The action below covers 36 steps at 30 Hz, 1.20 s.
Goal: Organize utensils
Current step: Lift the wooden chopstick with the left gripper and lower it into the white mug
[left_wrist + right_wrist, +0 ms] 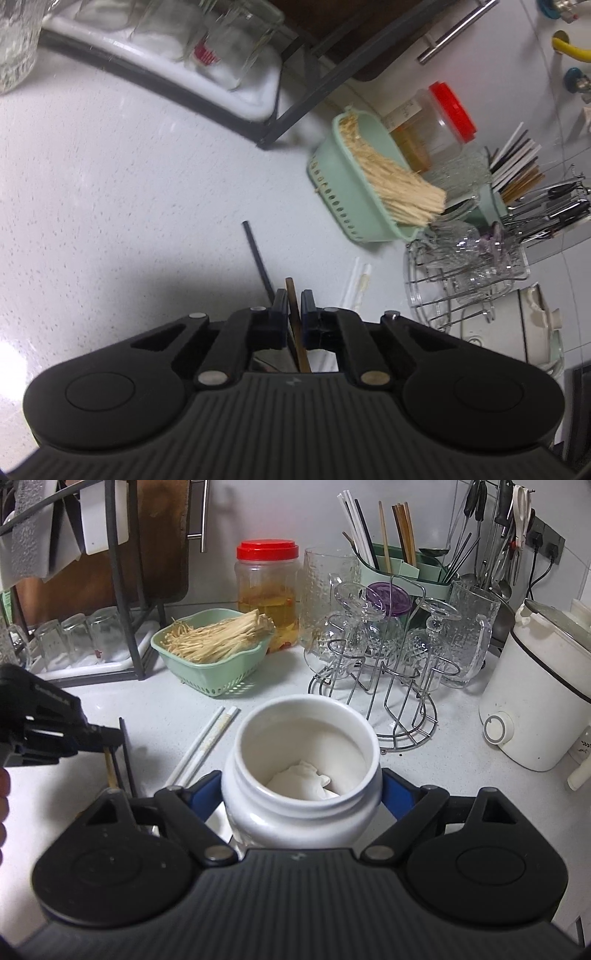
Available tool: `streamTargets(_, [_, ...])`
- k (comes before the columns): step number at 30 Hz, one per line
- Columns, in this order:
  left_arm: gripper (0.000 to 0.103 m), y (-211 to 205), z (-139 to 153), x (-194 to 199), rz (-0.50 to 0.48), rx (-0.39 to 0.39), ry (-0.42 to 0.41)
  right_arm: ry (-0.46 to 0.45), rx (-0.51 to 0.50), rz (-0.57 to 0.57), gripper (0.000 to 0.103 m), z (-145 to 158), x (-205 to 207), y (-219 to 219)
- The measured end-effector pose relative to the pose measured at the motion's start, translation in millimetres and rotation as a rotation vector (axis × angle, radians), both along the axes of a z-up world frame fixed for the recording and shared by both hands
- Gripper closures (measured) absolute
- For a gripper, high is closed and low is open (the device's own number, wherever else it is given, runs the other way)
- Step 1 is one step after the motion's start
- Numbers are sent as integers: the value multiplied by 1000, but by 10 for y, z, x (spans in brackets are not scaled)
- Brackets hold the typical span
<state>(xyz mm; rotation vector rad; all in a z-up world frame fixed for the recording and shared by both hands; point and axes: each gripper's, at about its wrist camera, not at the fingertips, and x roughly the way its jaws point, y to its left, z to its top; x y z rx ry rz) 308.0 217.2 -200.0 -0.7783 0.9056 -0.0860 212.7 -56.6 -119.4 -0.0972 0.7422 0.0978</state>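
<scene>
L gripper (293, 308) jaws pinch brown chopstick (294, 317) near one end just over bench (110, 184): light, stiff, slick, prob pivots; R gripper (301, 794) jaws clamp white jar (301, 771) below neck.

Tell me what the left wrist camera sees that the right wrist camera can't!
Only the left wrist view shows the left hand-held gripper pinching a brown chopstick up close.
Only the right wrist view shows the white jar and white cooker.
Both show the green basket and red-lidded jar.
</scene>
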Motion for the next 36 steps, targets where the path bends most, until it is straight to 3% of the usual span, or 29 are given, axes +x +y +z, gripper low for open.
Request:
streamTargets(10, [98,-41,589,-126,-38,92,-83,17,-7,-3,12,11,30,11])
streamTargets(20, [98,-230,898,-72,-103,155,-122,26,-5,8,12,10,33,3])
streamTargets(36, [98,-665,1530,12,-315,279,-200,20,1,45,12,1,-49,24])
